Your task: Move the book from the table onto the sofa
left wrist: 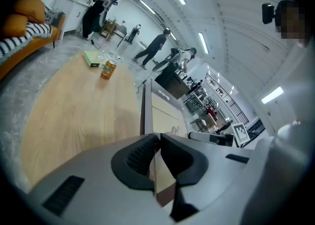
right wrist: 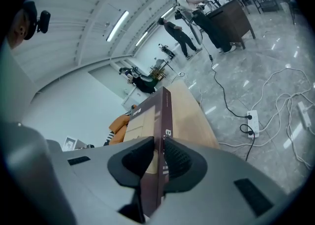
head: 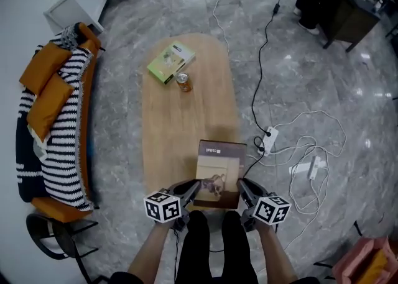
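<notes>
Book (head: 217,174) at near end of tabletop (head: 177,124); my left hand-held gripper (head: 190,191) and right hand-held gripper (head: 244,189) each clamp 1 side edge. Risk: shallow grips slip, book drops short of sofa (head: 59,121).

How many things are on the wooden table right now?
3: the book at the near end; a can toward the far end; a green box beside the can. None seem hidden.

Print on book (head: 217,174) illegible
</notes>
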Available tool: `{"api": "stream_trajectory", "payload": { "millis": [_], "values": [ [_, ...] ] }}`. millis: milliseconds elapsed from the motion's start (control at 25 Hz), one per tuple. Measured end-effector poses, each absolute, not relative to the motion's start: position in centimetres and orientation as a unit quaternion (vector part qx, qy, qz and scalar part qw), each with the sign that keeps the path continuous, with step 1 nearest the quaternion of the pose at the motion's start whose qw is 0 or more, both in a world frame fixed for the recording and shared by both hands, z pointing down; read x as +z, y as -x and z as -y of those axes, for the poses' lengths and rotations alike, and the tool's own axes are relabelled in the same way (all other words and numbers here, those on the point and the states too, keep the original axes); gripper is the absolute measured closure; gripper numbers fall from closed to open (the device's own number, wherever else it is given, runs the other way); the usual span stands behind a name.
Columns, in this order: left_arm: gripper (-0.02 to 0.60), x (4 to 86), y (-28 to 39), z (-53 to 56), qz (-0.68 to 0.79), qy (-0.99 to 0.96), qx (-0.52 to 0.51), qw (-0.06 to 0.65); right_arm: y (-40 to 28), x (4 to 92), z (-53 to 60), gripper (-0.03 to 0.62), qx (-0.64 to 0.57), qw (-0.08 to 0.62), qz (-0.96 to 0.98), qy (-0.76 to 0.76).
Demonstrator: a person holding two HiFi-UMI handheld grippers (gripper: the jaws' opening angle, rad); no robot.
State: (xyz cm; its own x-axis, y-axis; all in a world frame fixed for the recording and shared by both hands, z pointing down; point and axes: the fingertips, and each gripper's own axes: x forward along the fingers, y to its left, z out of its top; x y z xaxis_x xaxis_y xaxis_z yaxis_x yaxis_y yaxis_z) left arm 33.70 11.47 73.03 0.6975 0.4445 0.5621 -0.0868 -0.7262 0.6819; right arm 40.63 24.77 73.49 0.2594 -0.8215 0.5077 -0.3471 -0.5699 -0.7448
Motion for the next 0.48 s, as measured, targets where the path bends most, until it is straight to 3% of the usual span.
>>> {"api": "stream_trajectory", "payload": {
  "millis": [480],
  "values": [
    [0.532,60.2,-29.0,-13.1,-0.09,-0.846,0.341,0.4,-37.9,59.5,-25.6,0.513,-0.428,0.26,-0.415,0.76]
  ]
}}
